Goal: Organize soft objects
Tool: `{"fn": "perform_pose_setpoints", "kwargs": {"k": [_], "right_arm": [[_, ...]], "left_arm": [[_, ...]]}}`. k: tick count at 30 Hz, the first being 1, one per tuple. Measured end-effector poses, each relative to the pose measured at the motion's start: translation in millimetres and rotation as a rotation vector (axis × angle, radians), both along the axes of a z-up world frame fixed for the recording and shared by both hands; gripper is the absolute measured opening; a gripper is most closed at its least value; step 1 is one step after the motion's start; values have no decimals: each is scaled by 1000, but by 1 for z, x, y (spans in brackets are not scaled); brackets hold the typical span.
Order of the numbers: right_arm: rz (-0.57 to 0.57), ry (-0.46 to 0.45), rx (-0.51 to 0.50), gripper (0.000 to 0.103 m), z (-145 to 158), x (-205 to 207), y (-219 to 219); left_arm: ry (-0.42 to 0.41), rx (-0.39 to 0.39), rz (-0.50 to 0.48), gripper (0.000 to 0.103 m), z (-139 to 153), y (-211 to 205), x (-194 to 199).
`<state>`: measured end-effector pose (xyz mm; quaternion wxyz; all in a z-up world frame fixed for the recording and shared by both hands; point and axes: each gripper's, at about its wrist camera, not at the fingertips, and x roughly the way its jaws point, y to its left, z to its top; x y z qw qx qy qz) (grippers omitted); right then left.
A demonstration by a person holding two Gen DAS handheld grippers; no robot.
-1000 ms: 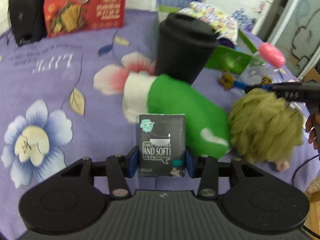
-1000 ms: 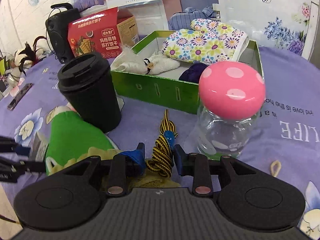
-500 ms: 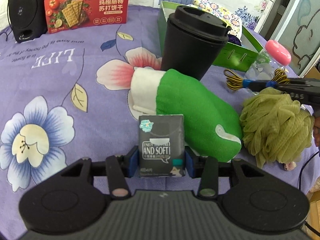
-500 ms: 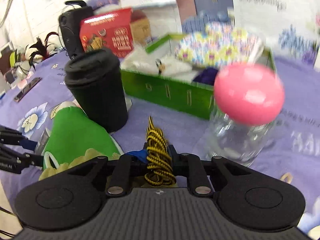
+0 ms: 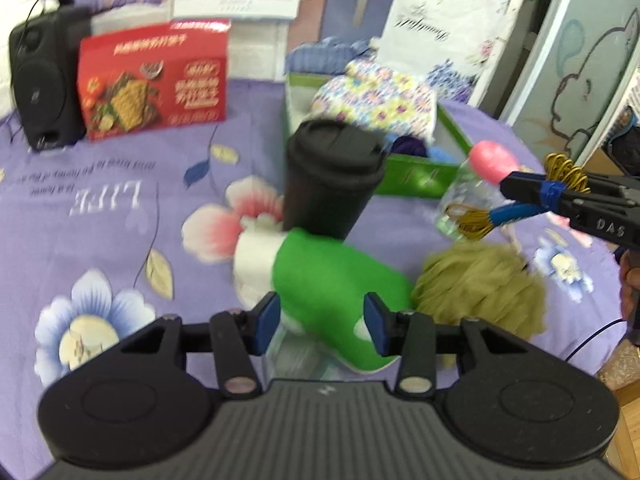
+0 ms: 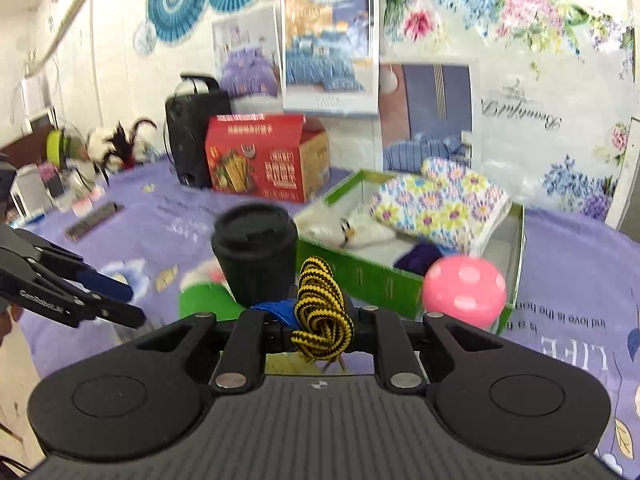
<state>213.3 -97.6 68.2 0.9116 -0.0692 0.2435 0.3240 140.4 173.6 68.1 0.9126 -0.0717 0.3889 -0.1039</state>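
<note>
My left claw hangs with its jaws wide and nothing between them over the green mitt lying on the counter, my right claw grips the yellow-black cord bundle above the mesh pouf, and beyond stand the black cup and the green box holding the floral mitt.

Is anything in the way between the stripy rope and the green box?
Yes. The right tool holds the stripy rope, and the black cup and the pink-capped bottle stand just ahead, in front of the green box.
</note>
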Motion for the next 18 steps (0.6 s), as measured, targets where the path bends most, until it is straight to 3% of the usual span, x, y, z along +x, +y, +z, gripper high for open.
{"fn": "perform_pose_setpoints", "kwargs": {"k": [5,10,13,18], "right_arm": [[10,-33,52,0,34,28,1],[-6,-73,55,0,63,72,8],[11,-81,91,0,68,77,2],[57,-29,192,0,52,45,-11]], "left_arm": [[-94,-4,-63,43,58,-16,32],[-192,25,-59,43,107,-31,81],[-209,33,-58,43,114,-36,93],[-195,75,-63,43,91,-41,72]]}}
